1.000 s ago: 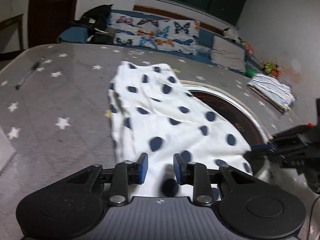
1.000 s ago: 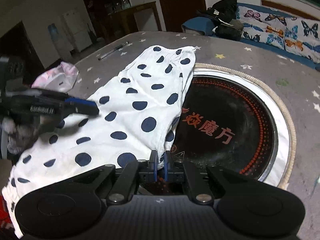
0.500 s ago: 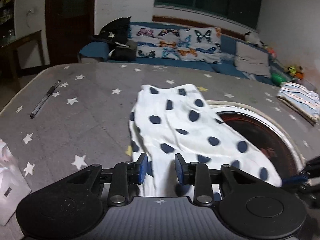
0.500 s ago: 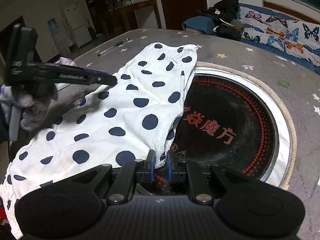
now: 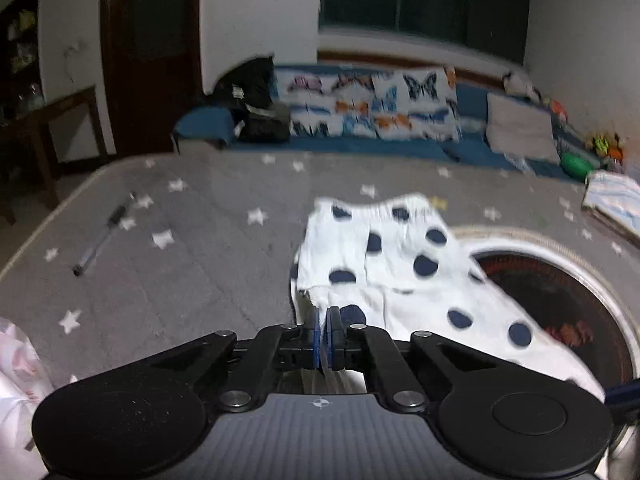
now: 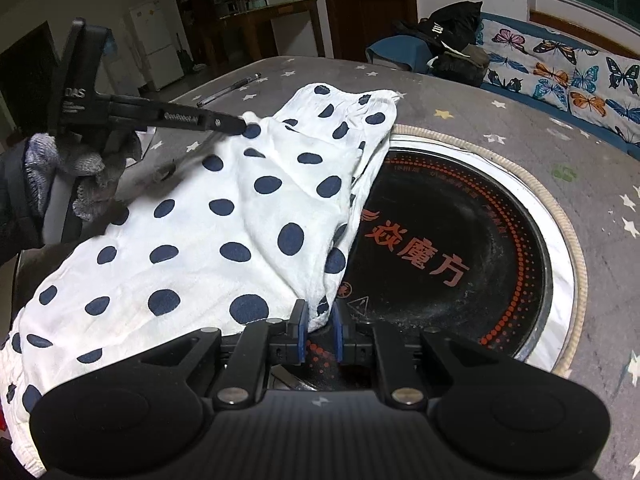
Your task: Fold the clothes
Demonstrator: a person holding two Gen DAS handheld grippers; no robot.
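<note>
1. Your left wrist view is motion-blurred; the pen [image 5: 105, 234] on the starred table cover [image 5: 192, 280] shows only as a smear.
2. The polka-dot garment [image 6: 192, 240] runs off the right wrist view's left edge.
3. It hides part of the round cooktop [image 6: 460, 248].

Star-print table [image 5: 208, 280], polka-dot garment [image 6: 224, 216], probably a pen [image 5: 102, 236]

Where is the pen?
In the left wrist view the pen lies at the left on the star-patterned gray table cover, away from the polka-dot garment to its right.
</note>
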